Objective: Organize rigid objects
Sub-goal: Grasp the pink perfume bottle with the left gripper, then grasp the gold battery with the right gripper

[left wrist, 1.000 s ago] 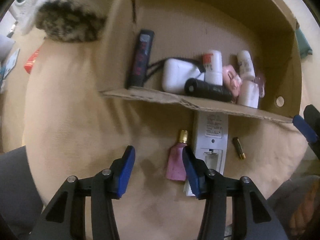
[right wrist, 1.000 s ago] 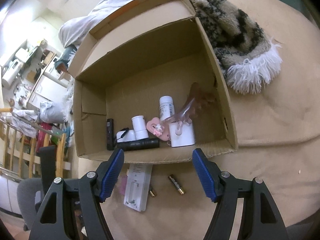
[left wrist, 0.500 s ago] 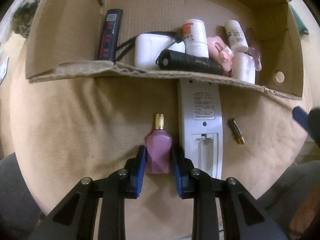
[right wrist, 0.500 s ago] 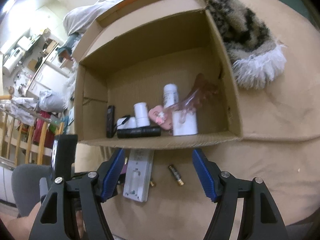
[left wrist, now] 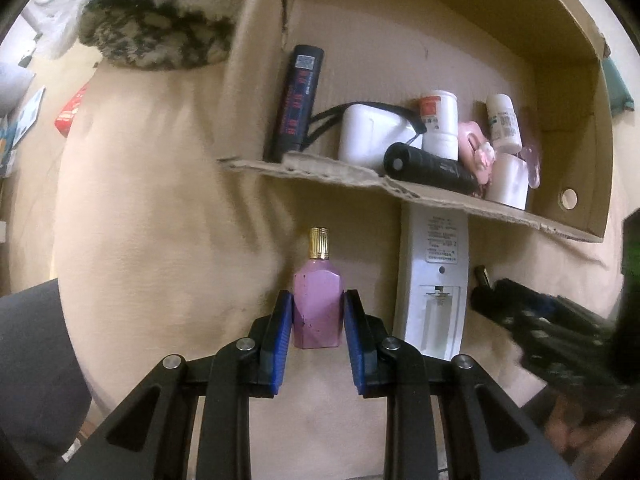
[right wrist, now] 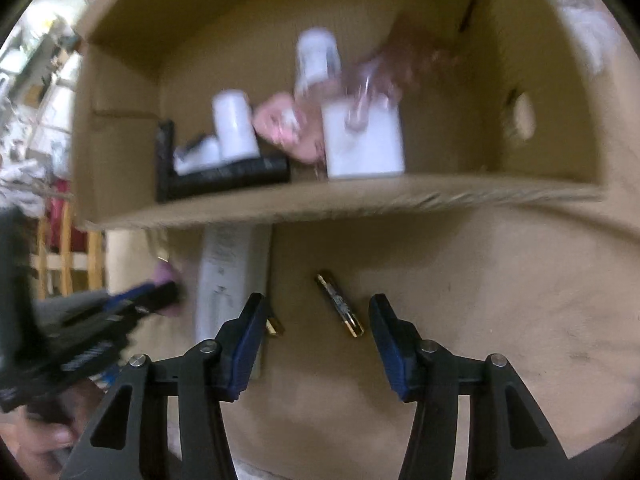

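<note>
My left gripper is shut on a pink perfume bottle with a gold cap, held just in front of the cardboard box. My right gripper is open and low over the tan surface, with a battery lying between its fingers. A second battery lies by its left finger. A white remote lies partly under the box's front edge; it also shows in the right wrist view.
The box holds a black flashlight, white charger, white bottles, a dark stick, pink items and a white cup. A furry speckled blanket lies at the upper left. The right gripper shows blurred in the left view.
My left gripper closed on the pink bottle and lifted it slightly. My right gripper dropped forward toward the batteries, close to the box front.
</note>
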A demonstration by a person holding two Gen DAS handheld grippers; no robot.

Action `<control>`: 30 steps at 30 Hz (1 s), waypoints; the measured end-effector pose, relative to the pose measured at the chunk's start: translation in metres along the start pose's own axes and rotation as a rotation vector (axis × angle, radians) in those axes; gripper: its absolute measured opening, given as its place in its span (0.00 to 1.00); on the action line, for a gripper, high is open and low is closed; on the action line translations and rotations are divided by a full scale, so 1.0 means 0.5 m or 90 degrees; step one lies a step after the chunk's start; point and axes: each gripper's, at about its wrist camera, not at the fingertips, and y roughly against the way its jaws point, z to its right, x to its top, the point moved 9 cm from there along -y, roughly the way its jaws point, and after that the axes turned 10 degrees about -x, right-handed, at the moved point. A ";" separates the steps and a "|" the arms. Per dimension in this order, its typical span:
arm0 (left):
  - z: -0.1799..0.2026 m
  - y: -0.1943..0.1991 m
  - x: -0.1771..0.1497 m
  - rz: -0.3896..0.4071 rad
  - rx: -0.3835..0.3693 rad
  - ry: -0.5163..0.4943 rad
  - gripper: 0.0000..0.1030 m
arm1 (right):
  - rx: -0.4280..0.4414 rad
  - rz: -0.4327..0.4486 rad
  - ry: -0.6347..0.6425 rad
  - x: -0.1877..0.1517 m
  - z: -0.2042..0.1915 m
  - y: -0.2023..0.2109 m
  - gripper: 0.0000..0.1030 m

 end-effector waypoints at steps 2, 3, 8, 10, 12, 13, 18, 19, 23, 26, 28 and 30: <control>-0.004 0.005 0.000 0.002 0.000 0.001 0.23 | -0.040 -0.002 0.036 -0.002 -0.007 -0.016 0.49; -0.011 0.013 0.001 0.008 0.002 0.002 0.23 | -0.056 0.003 0.050 -0.002 -0.010 -0.019 0.46; -0.005 0.043 -0.004 0.033 0.002 0.000 0.23 | -0.101 0.031 0.107 -0.003 -0.017 -0.016 0.11; 0.001 0.049 -0.002 0.037 0.003 -0.005 0.23 | -0.100 0.040 0.110 -0.006 -0.021 -0.011 0.11; 0.006 0.058 0.003 0.040 0.008 -0.011 0.23 | -0.088 0.046 0.105 -0.008 -0.026 -0.003 0.11; 0.006 0.065 0.002 0.042 0.010 -0.013 0.23 | -0.084 0.049 0.104 -0.008 -0.027 0.002 0.11; 0.003 0.065 -0.013 0.050 0.027 -0.023 0.23 | -0.072 0.059 0.088 -0.017 -0.022 0.025 0.11; 0.002 0.068 -0.015 0.052 0.029 -0.023 0.23 | -0.070 0.064 0.086 -0.020 -0.020 0.032 0.11; 0.007 0.076 -0.024 0.076 0.045 -0.037 0.23 | -0.045 0.090 0.058 -0.026 -0.021 0.054 0.11; 0.014 0.105 -0.027 0.116 0.044 -0.042 0.23 | -0.022 0.111 0.039 -0.028 -0.019 0.081 0.11; 0.024 0.127 -0.028 0.140 0.044 -0.055 0.23 | -0.011 0.127 0.036 -0.028 -0.020 0.101 0.11; 0.036 0.159 -0.026 0.167 0.039 -0.061 0.23 | -0.004 0.144 0.034 -0.030 -0.017 0.124 0.11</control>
